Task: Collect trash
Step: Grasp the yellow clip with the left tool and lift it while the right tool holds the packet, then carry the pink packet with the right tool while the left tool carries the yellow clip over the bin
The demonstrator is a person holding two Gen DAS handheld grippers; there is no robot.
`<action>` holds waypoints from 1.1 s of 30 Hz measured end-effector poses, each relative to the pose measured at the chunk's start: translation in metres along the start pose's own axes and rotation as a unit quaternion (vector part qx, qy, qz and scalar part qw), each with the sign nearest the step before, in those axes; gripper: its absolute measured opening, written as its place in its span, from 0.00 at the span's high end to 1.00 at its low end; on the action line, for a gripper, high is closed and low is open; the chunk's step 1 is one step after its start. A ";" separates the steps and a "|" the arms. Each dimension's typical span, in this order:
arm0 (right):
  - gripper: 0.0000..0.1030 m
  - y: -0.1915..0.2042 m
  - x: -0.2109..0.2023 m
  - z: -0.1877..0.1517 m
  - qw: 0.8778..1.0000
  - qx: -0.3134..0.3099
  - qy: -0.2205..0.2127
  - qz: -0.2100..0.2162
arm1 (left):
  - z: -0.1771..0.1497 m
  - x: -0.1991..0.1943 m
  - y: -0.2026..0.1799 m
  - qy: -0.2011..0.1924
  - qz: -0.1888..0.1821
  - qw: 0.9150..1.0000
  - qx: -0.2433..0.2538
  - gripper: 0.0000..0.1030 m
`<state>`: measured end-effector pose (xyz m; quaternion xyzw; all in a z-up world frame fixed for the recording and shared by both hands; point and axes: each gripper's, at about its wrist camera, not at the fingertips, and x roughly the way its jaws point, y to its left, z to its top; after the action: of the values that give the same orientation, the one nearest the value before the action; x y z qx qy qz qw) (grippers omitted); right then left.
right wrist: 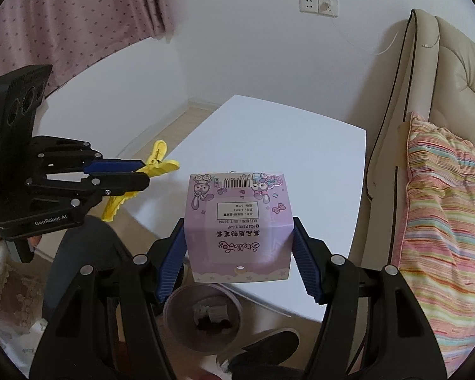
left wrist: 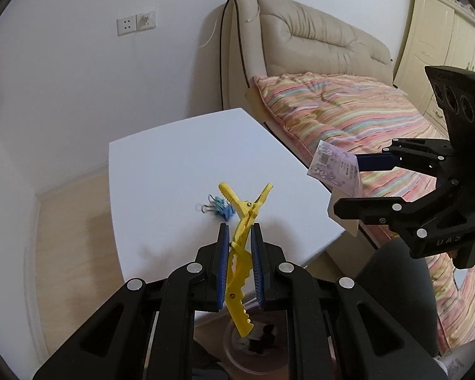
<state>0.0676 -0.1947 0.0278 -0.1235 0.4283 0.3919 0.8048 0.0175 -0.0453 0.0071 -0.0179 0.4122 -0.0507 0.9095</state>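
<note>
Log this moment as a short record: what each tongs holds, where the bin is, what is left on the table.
left tongs: shut on yellow hair clip
right tongs: shut on purple pencil-cap box
bin: purple, open, on the floor below both loads, some scraps inside
table: white, beside the bed
left on table: blue binder clips

Soft even daylight, faint shadows on the white table [left wrist: 174, 164], fisheye-bent edges, slight blur.
</note>
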 end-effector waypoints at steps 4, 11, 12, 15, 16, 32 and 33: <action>0.39 0.011 -0.009 -0.016 1.000 0.001 -0.005 0.001 | -0.015 -0.007 -0.009 -0.008 -0.001 1.000 -0.002 0.86; 0.39 0.031 -0.010 -0.043 1.000 -0.006 0.006 0.014 | -0.042 -0.017 -0.015 -0.016 -0.008 1.000 -0.021 0.86; 0.39 0.034 -0.010 -0.046 1.000 -0.008 0.009 0.014 | -0.046 -0.018 -0.016 -0.015 -0.006 1.000 -0.022 0.86; 0.39 0.039 -0.009 -0.058 1.000 -0.004 0.016 0.023 | -0.056 -0.021 -0.017 -0.013 -0.003 0.999 -0.029 0.86; 0.39 0.041 -0.008 -0.062 1.000 -0.003 0.019 0.023 | -0.060 -0.023 -0.016 -0.013 -0.001 0.999 -0.032 0.86; 0.39 0.072 0.012 -0.094 0.997 -0.017 0.057 0.053 | -0.086 -0.035 -0.003 -0.012 0.018 0.998 -0.054 0.86; 0.38 0.074 0.013 -0.094 0.997 -0.019 0.058 0.054 | -0.086 -0.036 -0.003 -0.014 0.018 0.998 -0.054 0.86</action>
<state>-0.0385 -0.1897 -0.0289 -0.1380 0.4726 0.4351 0.7539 -0.0706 -0.0435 -0.0223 -0.0605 0.4018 -0.0111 0.9137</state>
